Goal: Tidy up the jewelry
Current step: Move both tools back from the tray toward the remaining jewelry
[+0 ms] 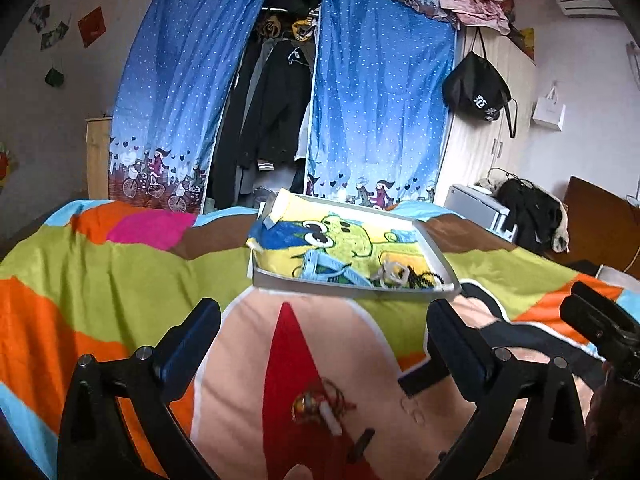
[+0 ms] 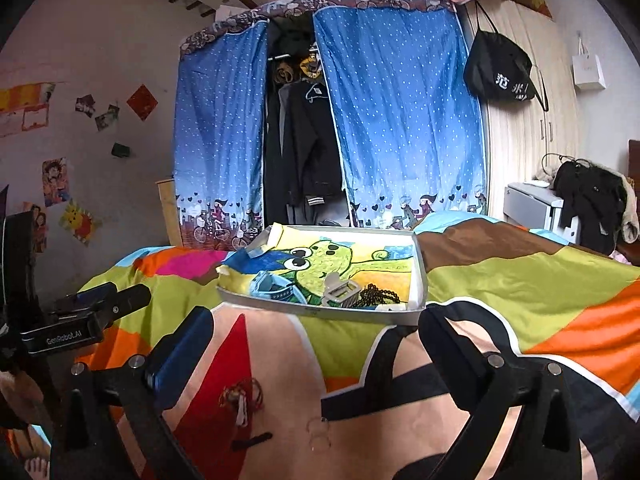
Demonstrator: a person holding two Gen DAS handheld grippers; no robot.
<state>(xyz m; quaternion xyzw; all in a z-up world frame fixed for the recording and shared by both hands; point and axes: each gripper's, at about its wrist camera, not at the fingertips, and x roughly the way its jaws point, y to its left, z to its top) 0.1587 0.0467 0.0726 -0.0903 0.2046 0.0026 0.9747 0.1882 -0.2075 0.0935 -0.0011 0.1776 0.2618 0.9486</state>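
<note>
A white tray (image 1: 434, 250) lined with a frog-print cloth lies on the bed. It holds a blue clip (image 1: 328, 270), a pale hair claw (image 1: 390, 272) and dark beads (image 1: 424, 278). On the bedspread, nearer to me, lie a red cord bracelet with a white piece (image 1: 326, 404), a small dark hair pin (image 1: 362, 442) and a clear ring (image 1: 414, 410). My left gripper (image 1: 324, 318) hangs open above the bracelet, holding nothing. My right gripper (image 2: 316, 326) is open too, with the bracelet (image 2: 242, 398), pin (image 2: 252, 440) and ring (image 2: 320, 430) below it and the tray (image 2: 418, 276) ahead.
A colourful bedspread (image 1: 100, 280) covers the bed. Beyond it stands a wardrobe with blue dotted curtains (image 1: 376, 92) and dark clothes. A black bag (image 1: 478, 88) hangs on a cabinet at right. The left gripper's body (image 2: 80, 316) shows at the right wrist view's left edge.
</note>
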